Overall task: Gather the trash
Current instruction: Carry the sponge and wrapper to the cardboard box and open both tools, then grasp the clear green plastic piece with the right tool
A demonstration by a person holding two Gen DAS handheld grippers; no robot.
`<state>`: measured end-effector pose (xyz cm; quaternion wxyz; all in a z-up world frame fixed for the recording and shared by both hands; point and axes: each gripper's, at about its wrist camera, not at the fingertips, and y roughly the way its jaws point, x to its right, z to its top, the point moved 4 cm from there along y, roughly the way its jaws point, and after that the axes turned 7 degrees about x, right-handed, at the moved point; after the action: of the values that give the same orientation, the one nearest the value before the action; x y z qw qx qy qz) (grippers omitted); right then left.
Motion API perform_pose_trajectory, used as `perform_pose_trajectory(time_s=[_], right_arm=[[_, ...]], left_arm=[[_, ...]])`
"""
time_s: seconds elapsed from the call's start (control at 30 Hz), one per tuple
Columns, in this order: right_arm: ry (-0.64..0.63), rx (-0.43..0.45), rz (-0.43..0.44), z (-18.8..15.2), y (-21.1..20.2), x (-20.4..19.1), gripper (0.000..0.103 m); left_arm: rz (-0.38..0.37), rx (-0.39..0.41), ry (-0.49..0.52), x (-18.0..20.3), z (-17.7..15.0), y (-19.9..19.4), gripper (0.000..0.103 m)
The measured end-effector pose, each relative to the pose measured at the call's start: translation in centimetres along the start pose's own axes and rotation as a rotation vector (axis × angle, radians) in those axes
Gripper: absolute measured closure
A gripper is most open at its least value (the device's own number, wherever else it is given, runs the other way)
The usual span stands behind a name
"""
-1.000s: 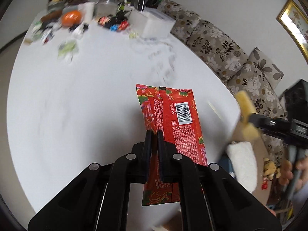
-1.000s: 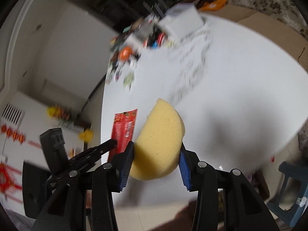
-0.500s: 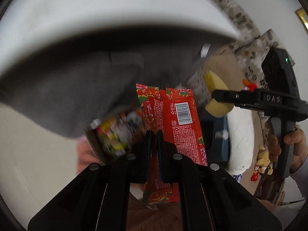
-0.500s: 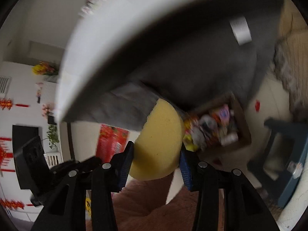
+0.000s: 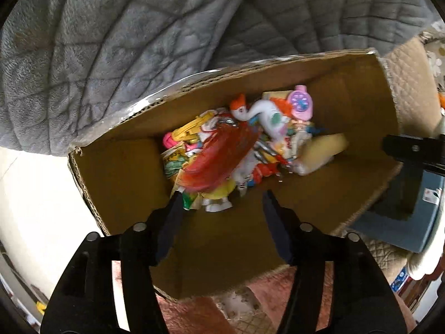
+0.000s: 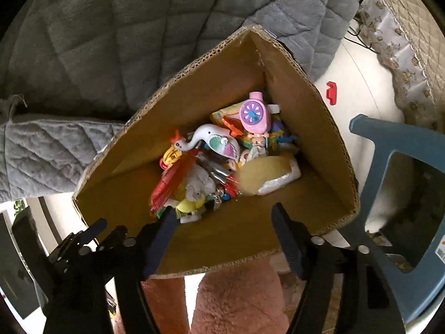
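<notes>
Trash (image 5: 222,161) fills cardboard box (image 5: 122,172) — both grippers (image 5: 221,203) (image 6: 222,220) spread, empty.

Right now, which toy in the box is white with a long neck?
The swan toy in the box: white curved neck, orange crest. The toy beside it is pink and round.
</notes>
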<state>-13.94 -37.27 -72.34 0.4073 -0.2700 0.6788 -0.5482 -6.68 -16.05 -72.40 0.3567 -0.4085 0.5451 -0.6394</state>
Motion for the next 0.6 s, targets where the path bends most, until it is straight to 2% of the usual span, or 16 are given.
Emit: perform_pose_trajectory(time_s=[0.2,0.33,0.43,0.5,0.53,0.57,0.6], right_arm=[[-0.010,0.016,0.017,-0.1,-2.3,-0.3,0.026],[-0.004,0.023,0.030,-0.5,-5.4,-1.2,0.026],[-0.027,0.056,0.064,-1.4,-10.0,-2.8,0.026],[-0.078,0.106,0.092,-2.0,-14.2,-4.5,0.023],[-0.099,0.130,0.102,-2.2,-15.8,-5.1,0.021],[-0.126,0.159,0.116,-2.4,-17.6,-5.9,0.021],[-0.164,0.206,0.134,-2.5,-20.5,-7.2,0.020]], left_arm=[[-0.003,0.005,-0.013,-0.3,-1.1,-2.5,0.040],[-0.016,0.025,-0.016,0.2,-2.3,-7.3,0.040],[-0.013,0.070,0.015,1.2,-2.3,-13.2,0.040],[0.026,0.145,0.054,1.6,-1.8,-18.7,0.040],[0.066,0.212,0.072,1.6,-1.5,-22.3,0.040],[0.077,0.257,0.080,1.6,-1.2,-24.7,0.036],[0.084,0.315,0.081,1.4,-0.8,-27.7,0.023]])
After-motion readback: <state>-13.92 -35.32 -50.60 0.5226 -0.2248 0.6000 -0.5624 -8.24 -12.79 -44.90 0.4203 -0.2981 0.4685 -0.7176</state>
